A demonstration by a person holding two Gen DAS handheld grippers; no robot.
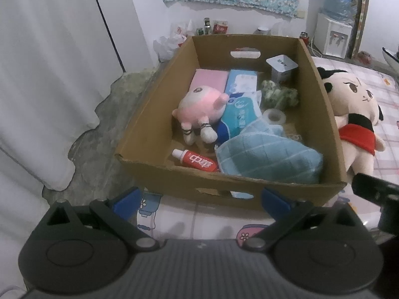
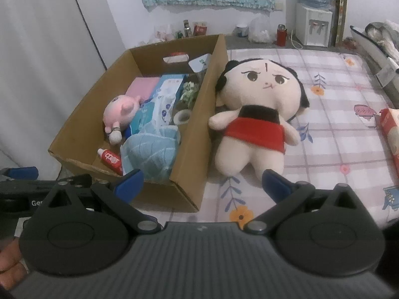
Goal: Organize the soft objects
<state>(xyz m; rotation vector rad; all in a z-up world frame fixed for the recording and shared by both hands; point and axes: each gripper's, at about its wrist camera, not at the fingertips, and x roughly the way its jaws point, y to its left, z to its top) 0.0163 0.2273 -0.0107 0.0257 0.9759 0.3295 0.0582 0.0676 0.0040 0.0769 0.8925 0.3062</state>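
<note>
**Inspector:** Both tools idle. The left gripper and the right gripper stand spread wide, nothing between the fingers. The large doll lies face up on the bed sheet, pressed against the right wall of the cardboard box.

**Clerk:** And the box contents?

**Inspector:** Pink plush, blue towel, tissue packs, a red tube, a tape roll. Already crowded.

**Clerk:** Risks?

**Inspector:** In my judgement, three. A pinch on the doll's rounded head may slip off the plush; the red skirt offers better purchase. Lifting against the wall could drag or tip the box. Dropped on the heap, the doll may ride above the rim and roll out. Possibly there is slack under the towel; the view does not settle it.
</note>
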